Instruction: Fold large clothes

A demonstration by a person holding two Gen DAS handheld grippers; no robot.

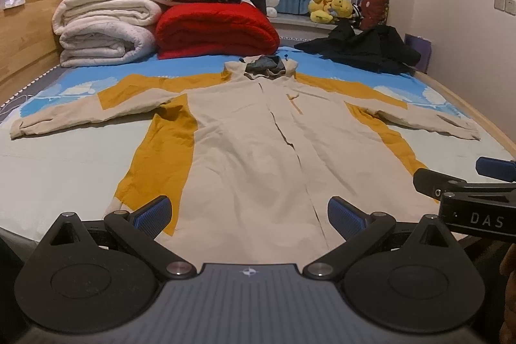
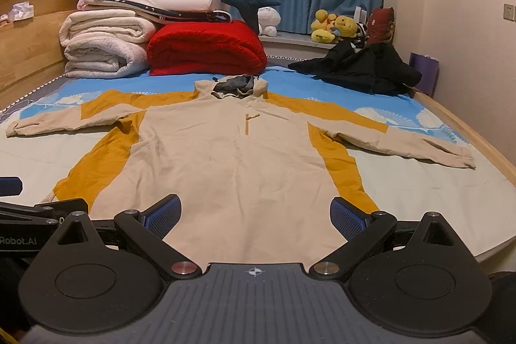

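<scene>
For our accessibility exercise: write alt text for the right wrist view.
A beige and mustard coat lies flat on a bed, sleeves spread. The open right gripper hovers at its hem. Folded blankets sit behind.

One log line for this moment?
stage: pre-fold | jacket: flat on bed | left gripper: open | right gripper: open

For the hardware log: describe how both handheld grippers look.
The left gripper and right gripper match: black linkage arms, blue ribbed finger pads, round black discs, a grey ridged body with a compass-like mark. White lettering "DAS" and "Robot.AI" shows on their sides.
</scene>
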